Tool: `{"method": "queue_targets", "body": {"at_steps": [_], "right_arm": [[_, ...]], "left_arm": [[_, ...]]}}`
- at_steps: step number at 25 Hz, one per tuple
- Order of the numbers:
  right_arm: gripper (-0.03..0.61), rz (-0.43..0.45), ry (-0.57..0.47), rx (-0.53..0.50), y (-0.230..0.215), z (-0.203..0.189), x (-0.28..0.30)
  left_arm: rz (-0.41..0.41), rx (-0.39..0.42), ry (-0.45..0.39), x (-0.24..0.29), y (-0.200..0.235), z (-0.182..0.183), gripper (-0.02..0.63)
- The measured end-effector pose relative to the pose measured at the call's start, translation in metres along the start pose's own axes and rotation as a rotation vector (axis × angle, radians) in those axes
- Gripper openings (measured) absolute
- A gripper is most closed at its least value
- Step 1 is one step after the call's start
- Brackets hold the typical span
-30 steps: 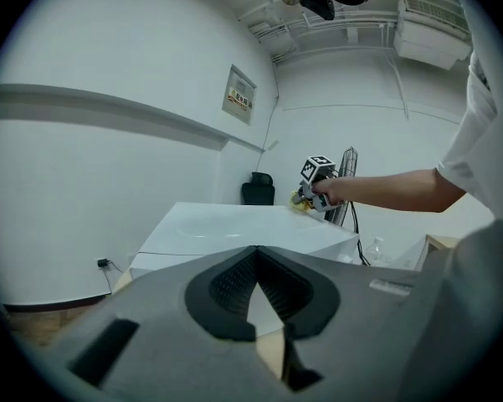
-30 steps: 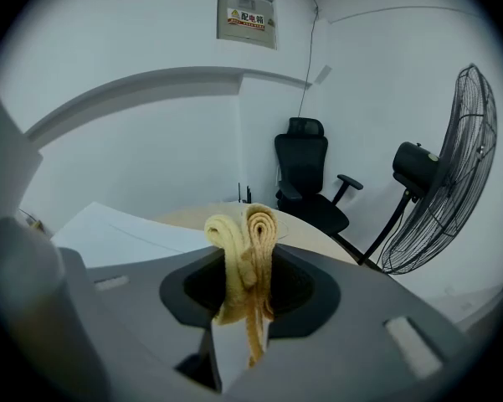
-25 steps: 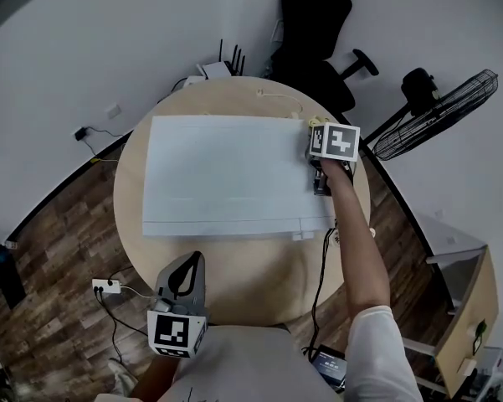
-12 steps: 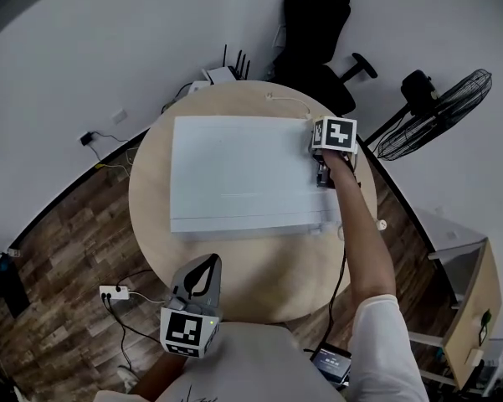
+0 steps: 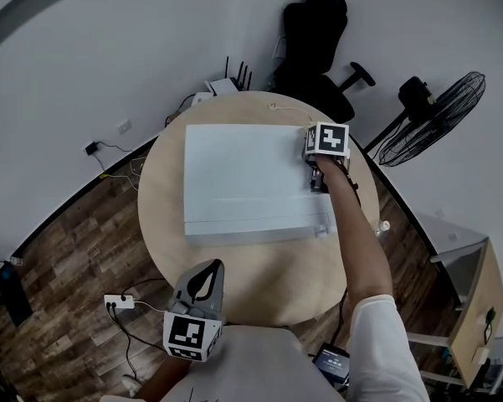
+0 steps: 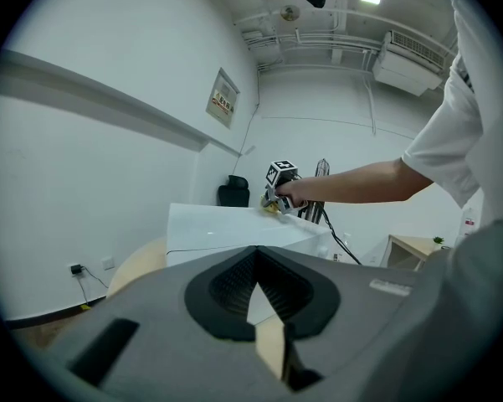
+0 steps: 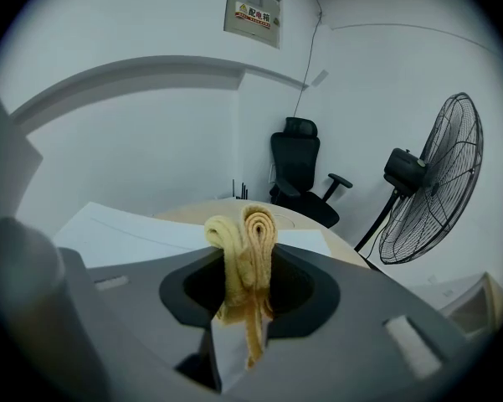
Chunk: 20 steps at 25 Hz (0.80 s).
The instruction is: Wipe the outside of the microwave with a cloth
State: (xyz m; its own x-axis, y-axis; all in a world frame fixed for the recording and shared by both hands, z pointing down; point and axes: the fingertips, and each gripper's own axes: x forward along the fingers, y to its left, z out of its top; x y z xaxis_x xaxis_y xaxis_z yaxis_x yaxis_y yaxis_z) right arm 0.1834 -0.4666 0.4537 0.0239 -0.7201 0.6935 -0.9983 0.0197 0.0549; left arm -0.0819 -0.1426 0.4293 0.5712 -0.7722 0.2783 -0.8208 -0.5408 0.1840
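- Power strip (image 5: 119, 301) lies on the wood floor (image 5: 59, 249), left of the table, with cables running from it.
- Left gripper (image 5: 206, 268) is held low at the near edge of the round table (image 5: 259, 279), close to the person's body. Its jaws are pressed together with nothing between them, and it points toward the microwave, well apart from it.
- Microwave (image 5: 251, 182) is a white box in the middle of the table, its flat top facing up.
- Router (image 5: 226, 78) with upright antennas stands behind the table by the wall.
- Right gripper (image 7: 244, 268) is at the microwave's far right top corner, on an outstretched arm (image 5: 356, 241). Its jaws pinch a folded yellow cloth (image 7: 255, 229).
- The cloth's folds stick up past the jaw tips. In the left gripper view it sits on the microwave's top near the right edge.
- Black office chair (image 5: 314, 23) stands behind the table at the right.
- Standing fan (image 5: 439, 111) is farthest right.
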Motion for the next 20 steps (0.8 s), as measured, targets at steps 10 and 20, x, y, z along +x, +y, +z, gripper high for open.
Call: {"method": "queue_targets", "body": {"at_steps": [10,20], "right_arm": [[0.112,0.042,-0.006,-0.05,0.062,-0.001,-0.005],[0.112,0.095,-0.021,-0.084,0.119,0.002,-0.006]], "left_arm": [[0.019,-0.019,-0.011,-0.015,0.007,-0.003,-0.011],[0.032,0.008,-0.019,-0.026,0.008,-0.002,-0.012]]}}
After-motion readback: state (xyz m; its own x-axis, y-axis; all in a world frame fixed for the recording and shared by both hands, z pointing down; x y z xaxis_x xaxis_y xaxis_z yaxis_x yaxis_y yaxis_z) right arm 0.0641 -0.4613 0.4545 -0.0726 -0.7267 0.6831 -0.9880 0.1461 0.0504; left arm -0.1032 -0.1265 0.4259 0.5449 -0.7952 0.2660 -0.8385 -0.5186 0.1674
